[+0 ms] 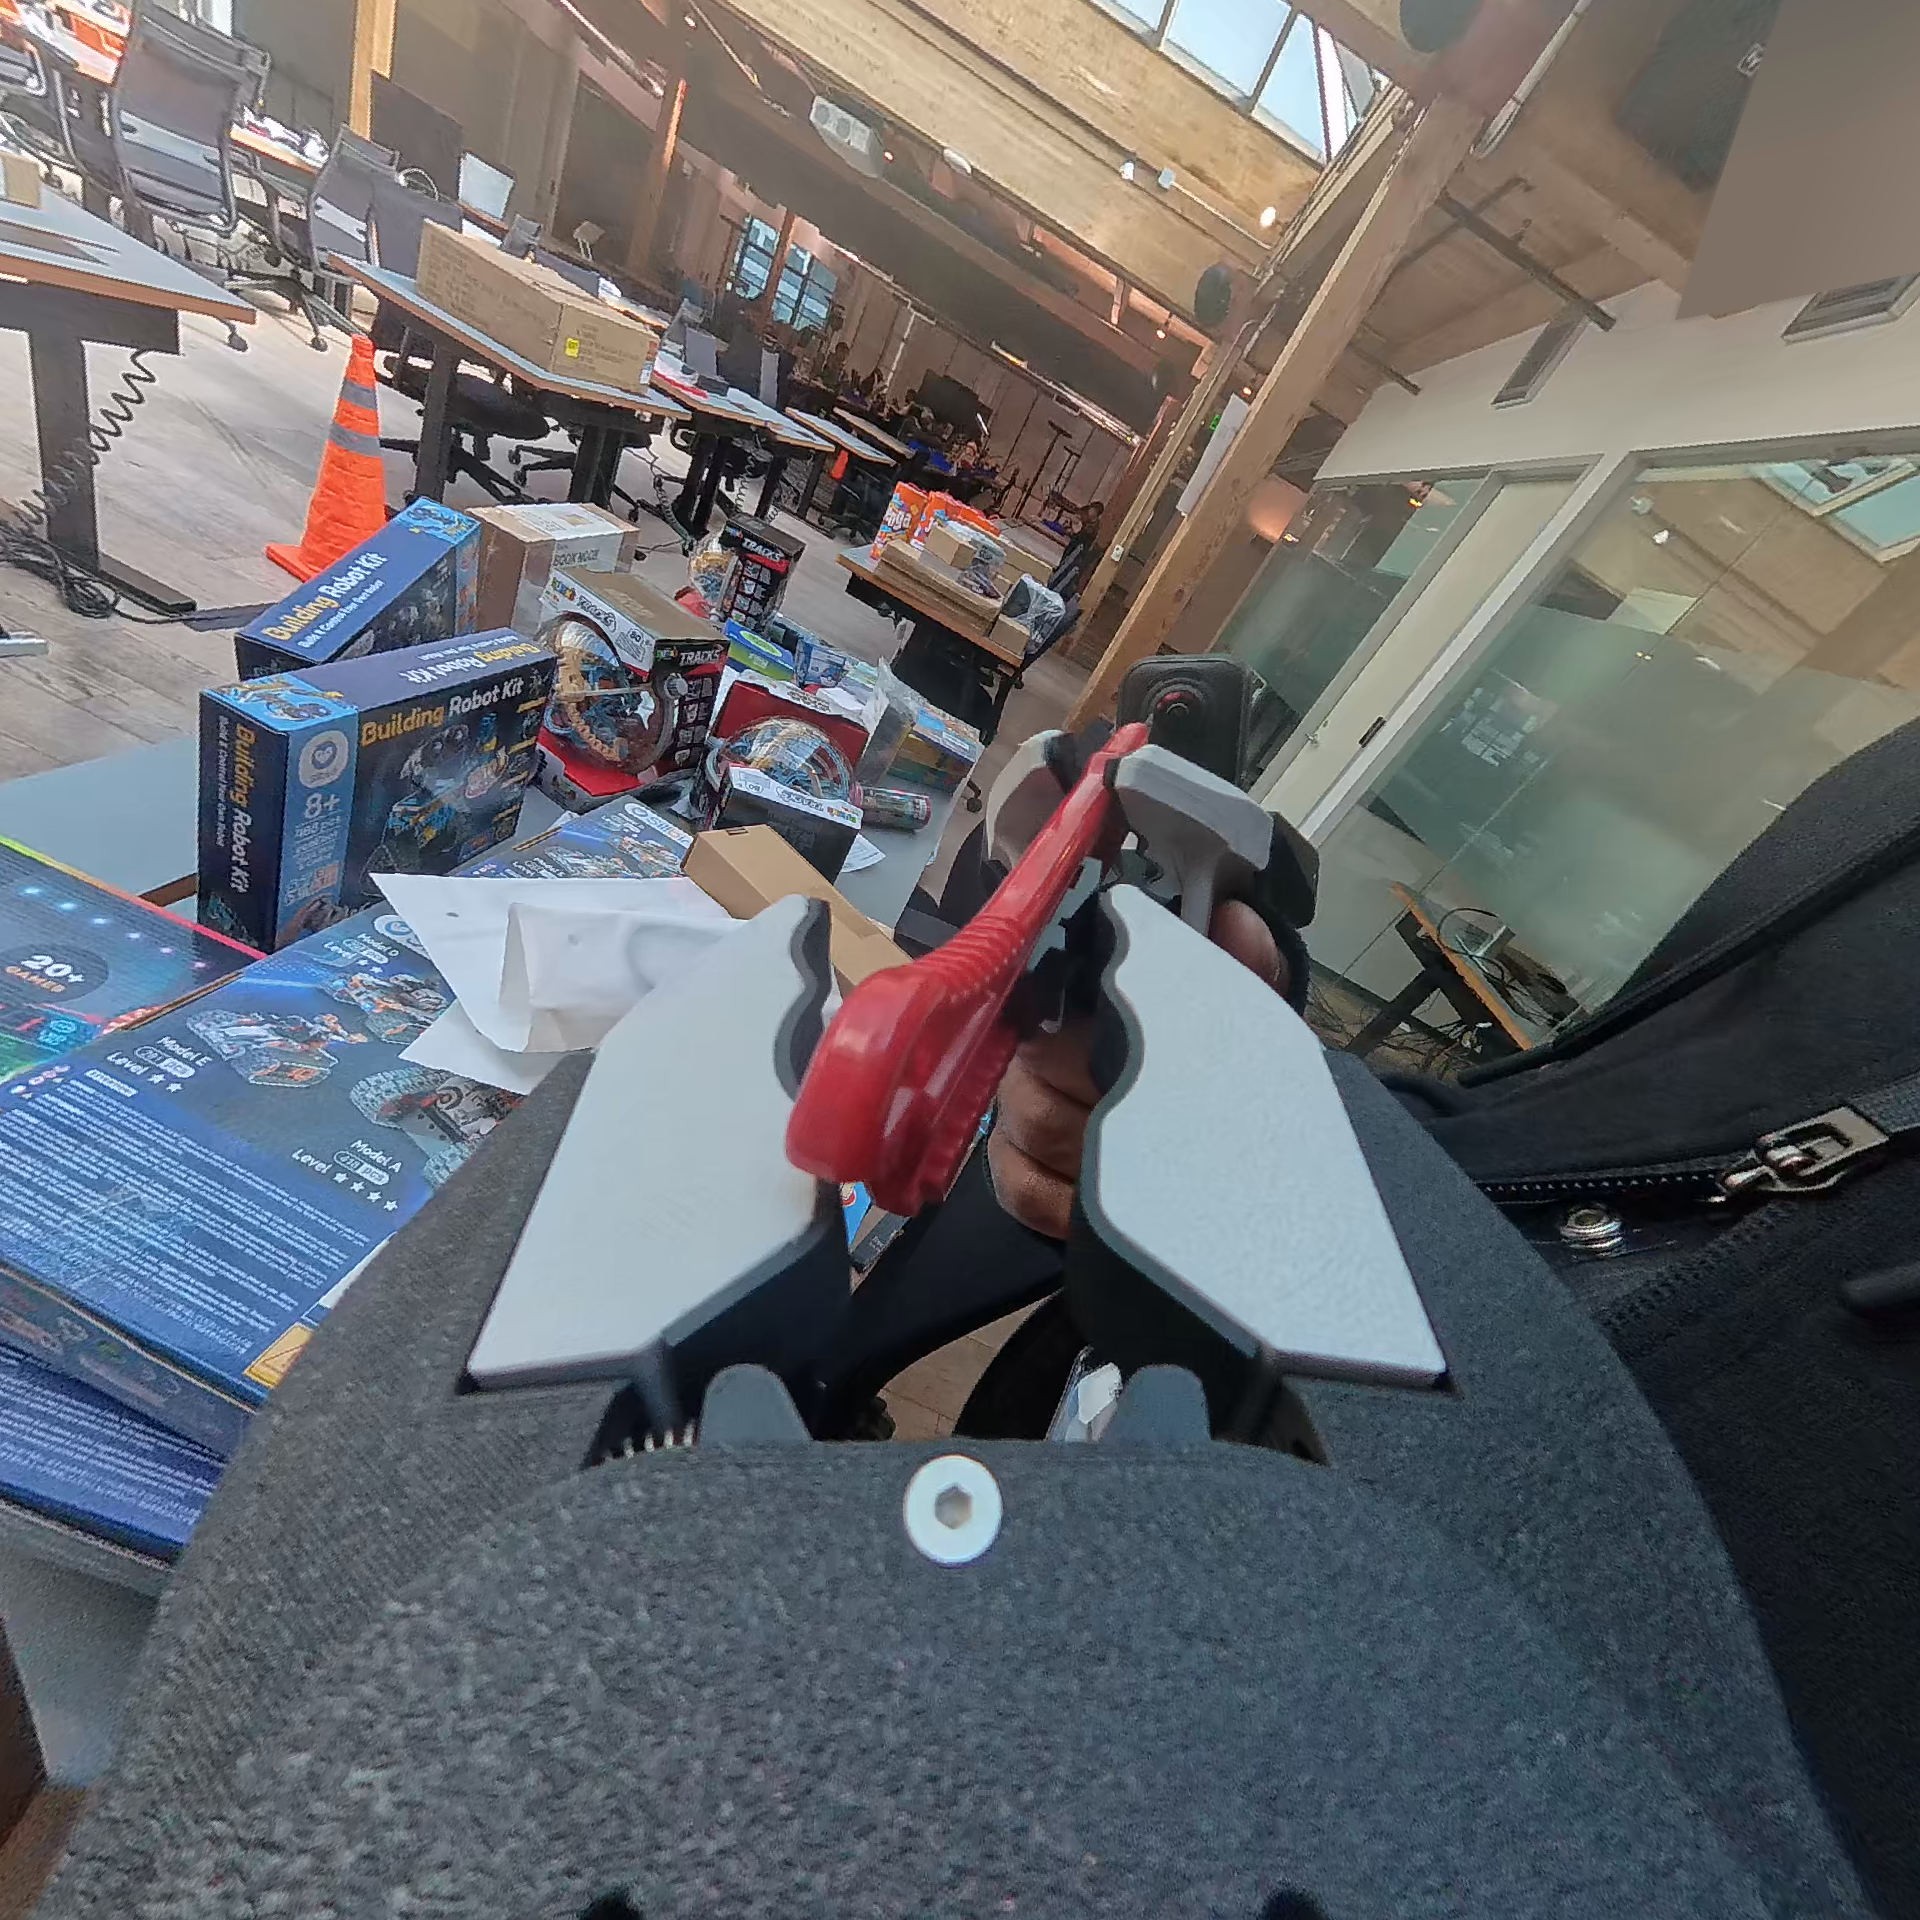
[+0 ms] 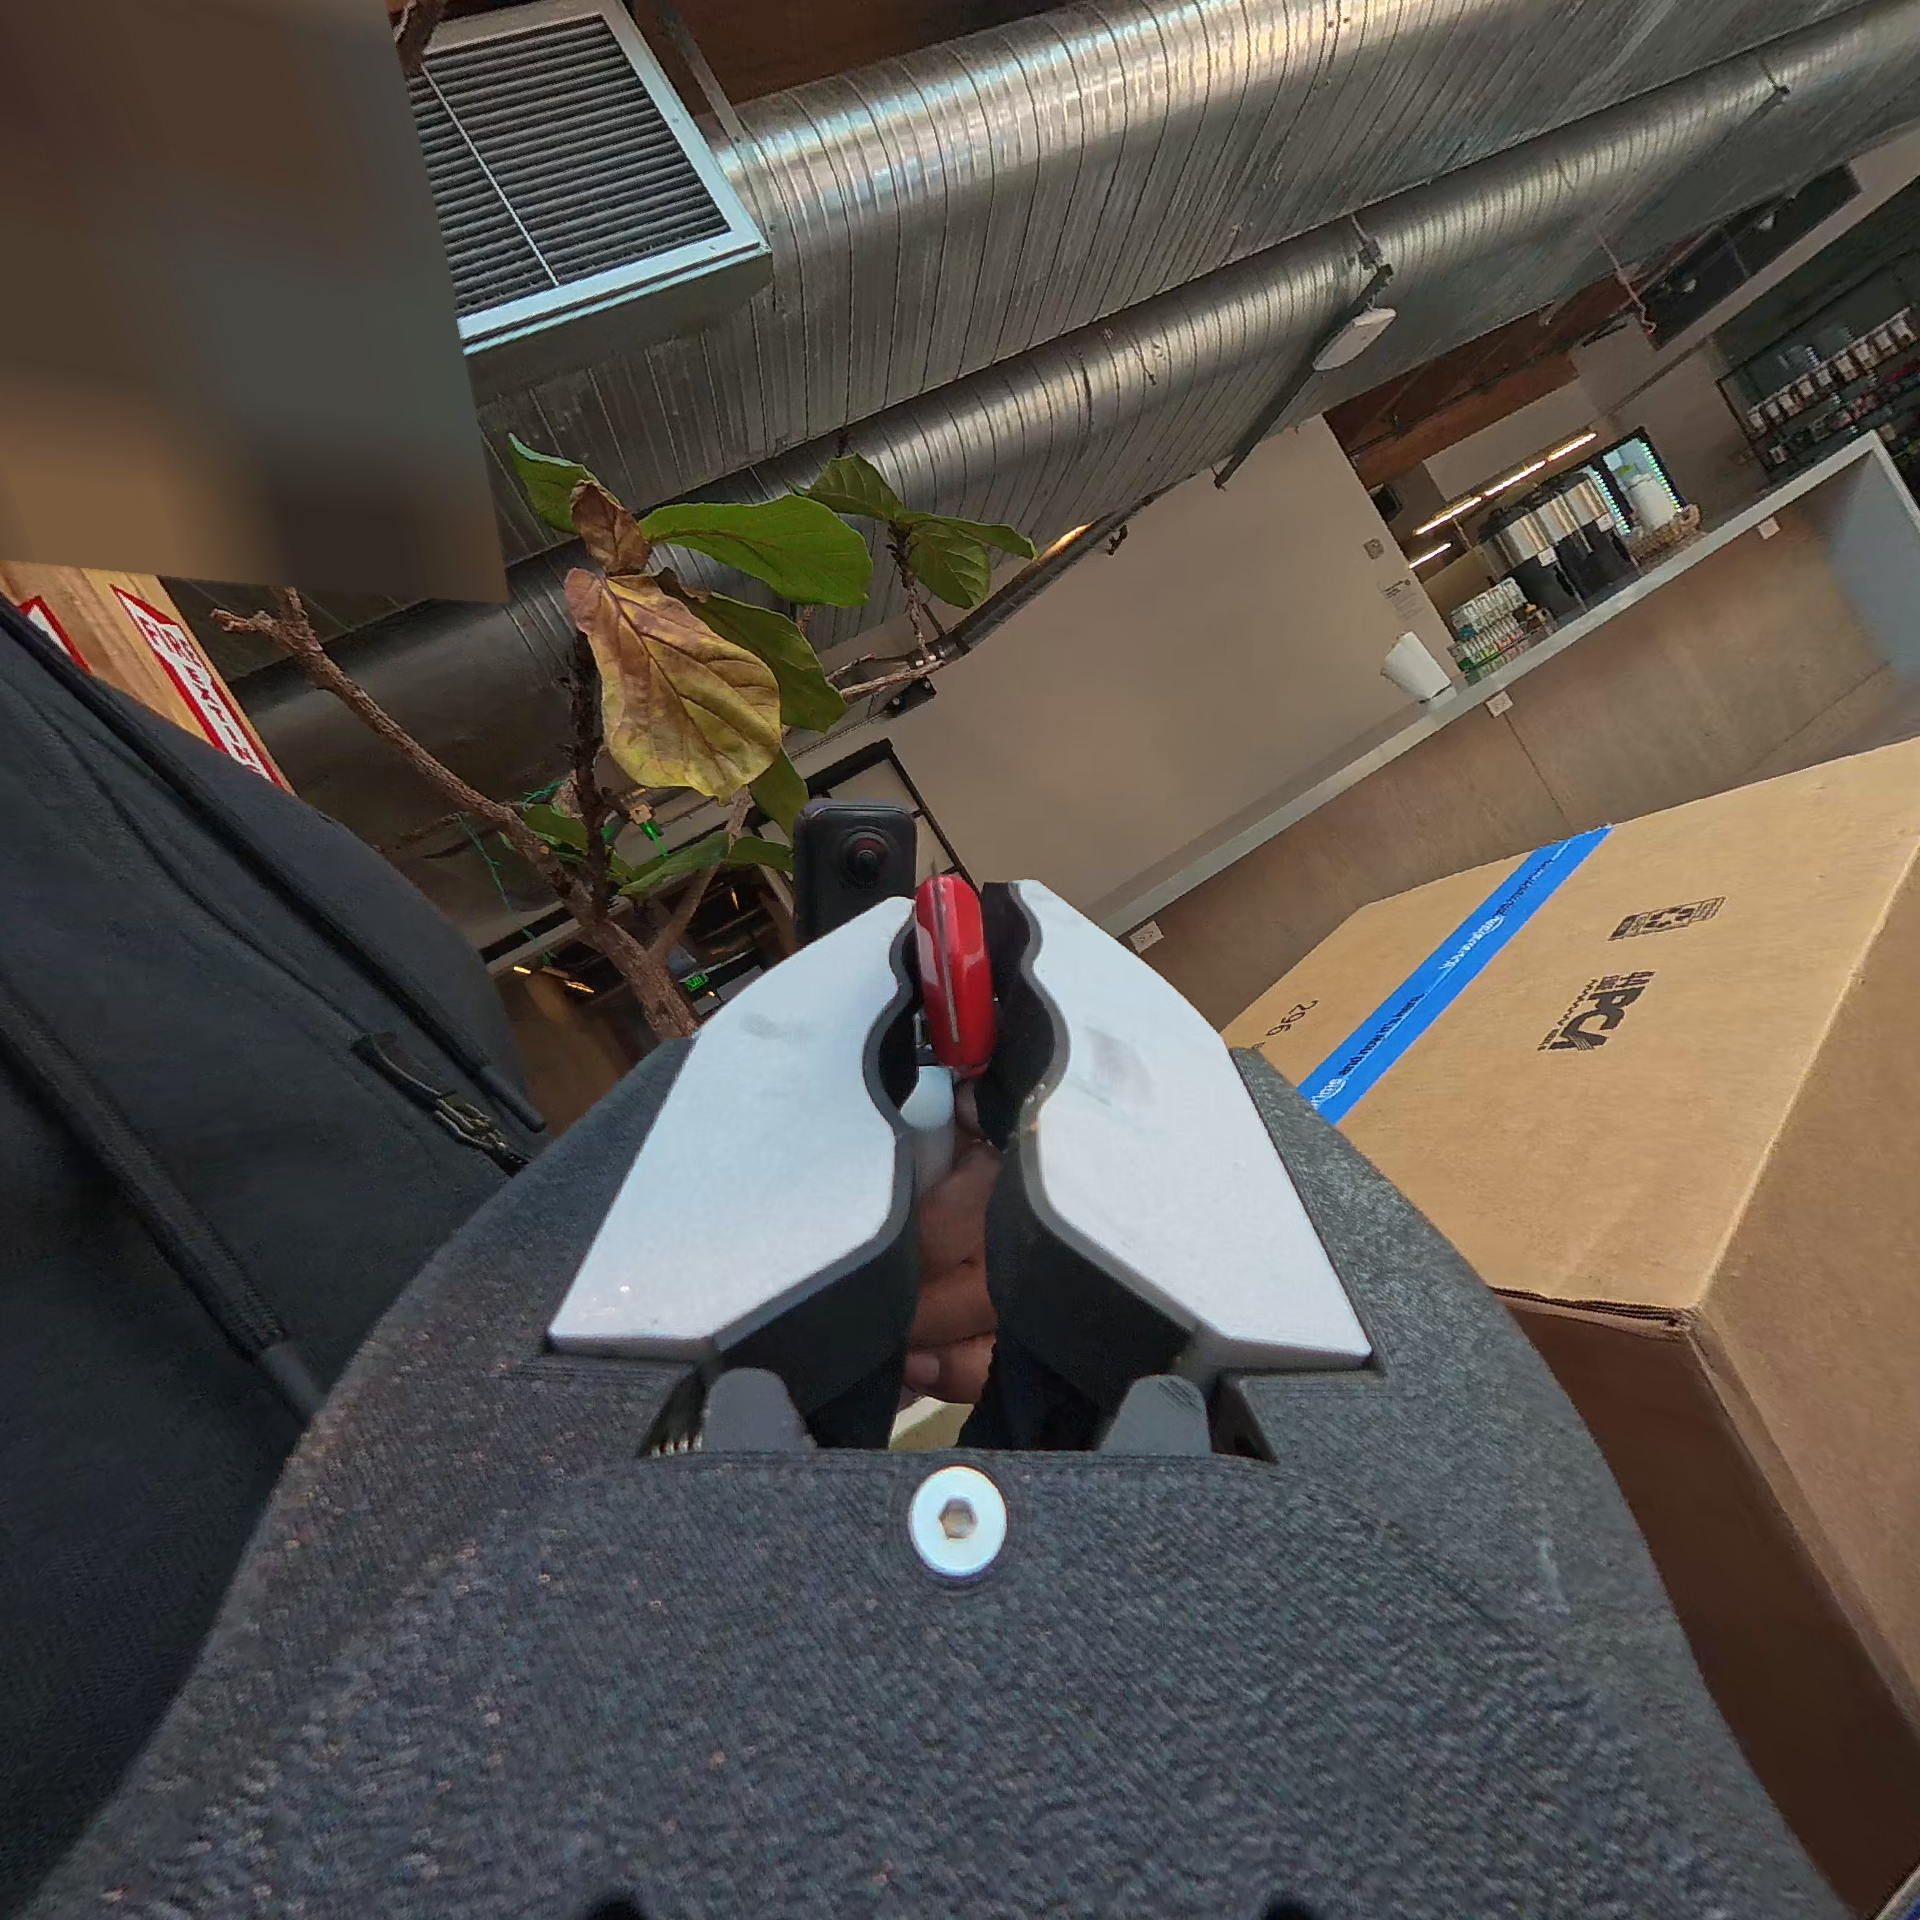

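Observation:
A red plastic hand tool (image 1: 914, 1049) with a ribbed handle lies in the gap between my left gripper's (image 1: 966, 925) grey fingers, which stand wide apart. Its wide end is close against the left finger (image 1: 675, 1143). Its far end is clamped in my right gripper (image 1: 1138, 795), which faces me, with a hand (image 1: 1039, 1132) below it. In the right wrist view my right gripper (image 2: 961, 914) is shut on the red tool (image 2: 954, 987), seen edge-on. The left gripper's camera (image 2: 854, 862) shows just behind it.
A grey table (image 1: 94, 810) at left holds blue boxed robot kits (image 1: 353, 769), a flat blue box (image 1: 208, 1143) and white paper (image 1: 561, 956). An orange cone (image 1: 348, 468) stands behind. A person's black jacket (image 1: 1714, 1143) is right. A large cardboard box (image 2: 1610, 1039) and plant (image 2: 686, 675) show nearby.

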Action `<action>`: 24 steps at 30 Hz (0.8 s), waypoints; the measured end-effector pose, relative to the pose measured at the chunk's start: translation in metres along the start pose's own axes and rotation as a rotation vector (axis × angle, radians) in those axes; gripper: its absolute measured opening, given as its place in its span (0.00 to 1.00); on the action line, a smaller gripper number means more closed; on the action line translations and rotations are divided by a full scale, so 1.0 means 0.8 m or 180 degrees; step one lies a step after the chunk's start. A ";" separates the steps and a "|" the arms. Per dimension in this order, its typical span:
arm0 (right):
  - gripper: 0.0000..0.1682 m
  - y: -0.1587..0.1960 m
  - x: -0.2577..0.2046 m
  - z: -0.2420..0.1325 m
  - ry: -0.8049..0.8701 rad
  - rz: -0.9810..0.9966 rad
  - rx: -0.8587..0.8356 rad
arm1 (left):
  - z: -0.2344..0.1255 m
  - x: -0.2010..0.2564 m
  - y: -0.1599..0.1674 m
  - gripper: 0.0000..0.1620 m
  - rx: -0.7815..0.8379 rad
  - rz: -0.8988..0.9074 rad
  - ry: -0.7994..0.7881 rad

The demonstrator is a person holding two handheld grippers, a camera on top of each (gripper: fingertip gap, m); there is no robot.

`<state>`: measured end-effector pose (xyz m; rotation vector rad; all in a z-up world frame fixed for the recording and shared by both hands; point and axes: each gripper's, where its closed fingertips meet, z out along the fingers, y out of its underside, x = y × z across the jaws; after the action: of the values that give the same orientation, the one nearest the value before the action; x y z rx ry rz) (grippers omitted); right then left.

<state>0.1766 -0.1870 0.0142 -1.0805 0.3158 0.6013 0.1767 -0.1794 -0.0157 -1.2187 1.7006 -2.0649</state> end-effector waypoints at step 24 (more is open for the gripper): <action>0.05 -0.001 -0.018 -0.008 -0.0215 0.0043 0.0092 | -0.007 0.032 0.002 0.16 0.0085 -0.0300 0.0714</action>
<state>0.1660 -0.1972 0.0196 -1.0288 0.2725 0.6421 0.1558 -0.1917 -0.0050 -1.1154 1.7310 -2.3506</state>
